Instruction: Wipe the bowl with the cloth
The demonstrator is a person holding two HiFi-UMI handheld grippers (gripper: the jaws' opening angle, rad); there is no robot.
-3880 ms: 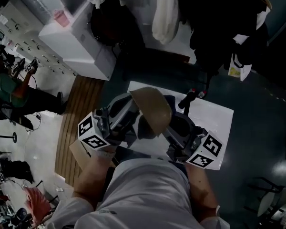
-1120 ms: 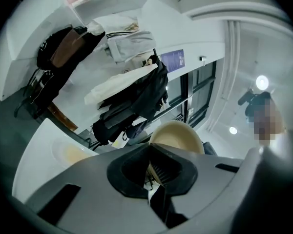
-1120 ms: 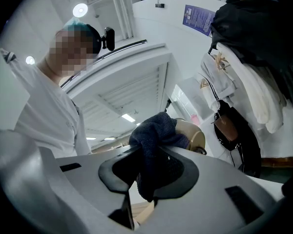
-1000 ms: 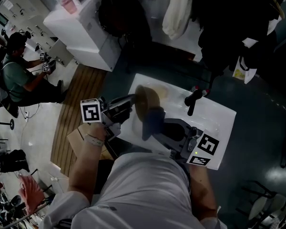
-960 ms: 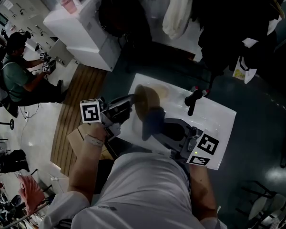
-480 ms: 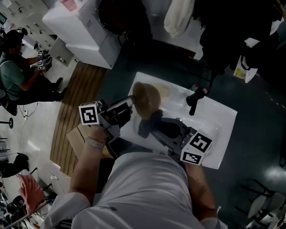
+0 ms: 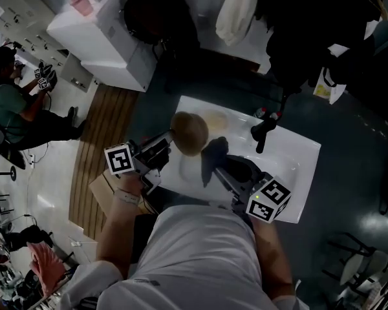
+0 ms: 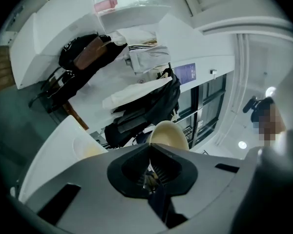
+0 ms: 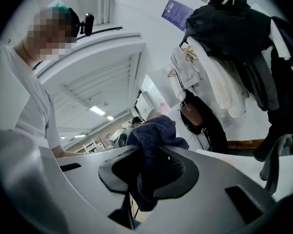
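At centre frame in the head view, my left gripper is clamped tight on the rim of the tan rounded bowl, over the white rectangular tabletop. Lower right of it, my right gripper pinches the crumpled dark blue terry cloth, just beside the bowl.

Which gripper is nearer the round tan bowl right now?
Left. The left gripper is shut on the rim of the round tan bowl. The right gripper, shut on the dark blue cloth, sits beside the bowl, to its lower right in the head view.
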